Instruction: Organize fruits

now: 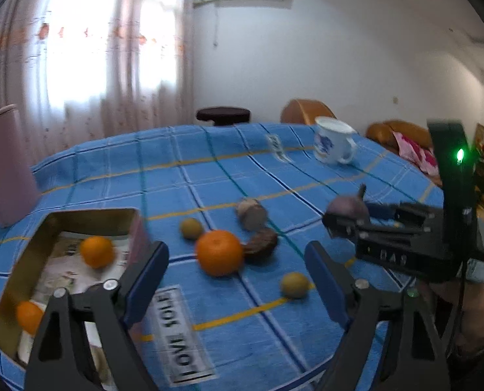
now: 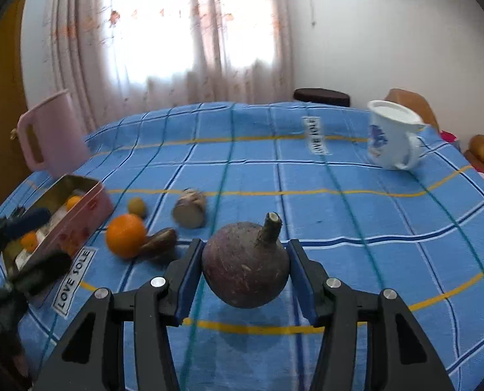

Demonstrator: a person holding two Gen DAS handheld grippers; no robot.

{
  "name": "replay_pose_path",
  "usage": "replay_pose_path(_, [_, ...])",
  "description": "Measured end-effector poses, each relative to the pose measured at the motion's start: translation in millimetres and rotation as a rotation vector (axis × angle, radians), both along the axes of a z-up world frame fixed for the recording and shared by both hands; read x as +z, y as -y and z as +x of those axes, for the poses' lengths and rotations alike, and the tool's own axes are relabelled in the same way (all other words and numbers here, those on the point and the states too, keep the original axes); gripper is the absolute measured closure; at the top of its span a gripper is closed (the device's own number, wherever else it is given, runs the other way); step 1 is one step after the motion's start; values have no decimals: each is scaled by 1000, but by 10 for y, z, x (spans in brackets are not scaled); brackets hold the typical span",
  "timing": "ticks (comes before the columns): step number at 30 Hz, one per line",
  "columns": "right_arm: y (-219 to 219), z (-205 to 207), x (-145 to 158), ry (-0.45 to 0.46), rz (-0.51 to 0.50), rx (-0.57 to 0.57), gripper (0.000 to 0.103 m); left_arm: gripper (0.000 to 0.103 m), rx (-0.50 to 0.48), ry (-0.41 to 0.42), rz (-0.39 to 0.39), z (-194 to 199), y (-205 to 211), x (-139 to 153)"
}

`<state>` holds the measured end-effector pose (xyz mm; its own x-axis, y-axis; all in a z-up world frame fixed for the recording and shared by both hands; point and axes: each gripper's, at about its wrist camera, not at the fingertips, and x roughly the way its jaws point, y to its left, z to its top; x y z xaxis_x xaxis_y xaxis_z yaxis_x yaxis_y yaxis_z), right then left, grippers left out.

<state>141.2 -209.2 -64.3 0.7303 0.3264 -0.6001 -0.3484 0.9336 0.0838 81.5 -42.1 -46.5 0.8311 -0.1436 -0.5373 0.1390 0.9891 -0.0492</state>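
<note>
My right gripper (image 2: 243, 273) is shut on a round dark purple fruit (image 2: 245, 265) with a stub stem, held above the blue checked cloth; the left wrist view shows this gripper (image 1: 343, 224) and fruit (image 1: 346, 207) at the right. My left gripper (image 1: 235, 251) stands open and holds nothing. Beyond its fingers lie a large orange (image 1: 220, 253), a dark brown fruit (image 1: 261, 244), a cut brown piece (image 1: 251, 217) and two small yellow-green fruits (image 1: 192, 228) (image 1: 294, 284). An open pink tin (image 1: 88, 213) at the left holds two small oranges (image 1: 96, 251) (image 1: 28, 316).
A pink mug (image 1: 4, 163) stands behind the tin at the table's left edge. A white printed mug (image 1: 334, 143) stands at the far right. Beyond the table are a dark stool (image 1: 224, 115), a curtained window and an orange sofa (image 1: 395, 130).
</note>
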Motion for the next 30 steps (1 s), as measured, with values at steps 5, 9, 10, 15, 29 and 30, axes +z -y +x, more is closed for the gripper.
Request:
replay_pose_path(5, [3, 18, 17, 8, 5, 0, 50, 45, -85, -101, 8, 159, 256, -157])
replay_pose_path(9, [12, -9, 21, 10, 7, 9, 50, 60, -123, -193, -13, 282, 351, -279])
replay_pose_path(10, [18, -2, 18, 6, 11, 9, 50, 60, -133, -211, -20, 304, 369, -302])
replay_pose_path(15, [8, -8, 12, 5, 12, 15, 50, 73, -164, -278, -26, 366, 467, -388])
replay_pose_path(29, [-6, -104, 70, 60, 29, 42, 50, 74, -95, -103, -36, 80, 289, -170])
replay_pose_path(30, [-11, -116, 78, 66, 30, 48, 50, 74, -89, -77, -34, 47, 272, -128])
